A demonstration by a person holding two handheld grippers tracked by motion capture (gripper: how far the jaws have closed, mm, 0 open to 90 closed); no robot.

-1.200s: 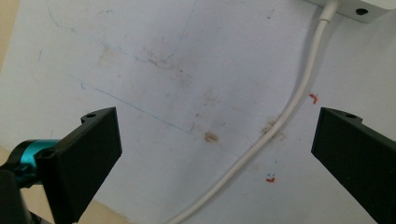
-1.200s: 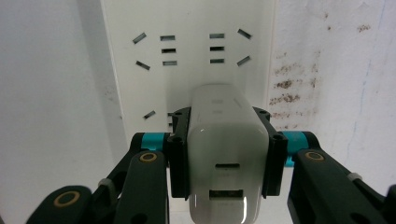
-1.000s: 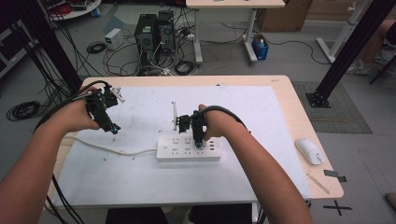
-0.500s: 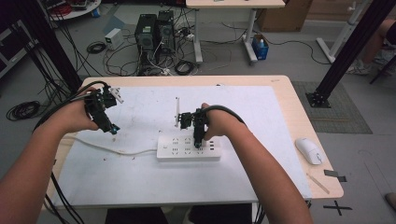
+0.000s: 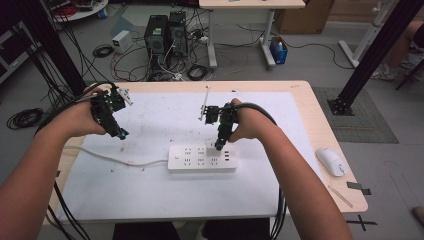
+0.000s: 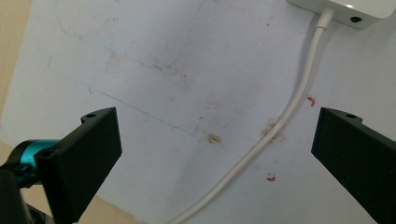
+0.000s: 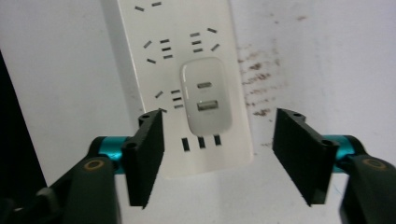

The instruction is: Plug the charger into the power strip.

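The right tongs (image 7: 218,156) are released, with the jaws wide apart on both sides of a white USB charger (image 7: 207,94) without touching it. The charger is plugged into a white power strip (image 5: 201,158) near the right end of it. The strip lies flat in the middle of the counter (image 5: 320,125), on a white mat (image 5: 160,115), with its long axis from left to right. Its white cord (image 5: 117,159) leaves the left end and runs toward the left edge. The left tongs (image 5: 120,134) are also released and hang above the mat over this cord, well apart from the strip. A white computer mouse (image 5: 330,161) lies on the bare wood at the right.
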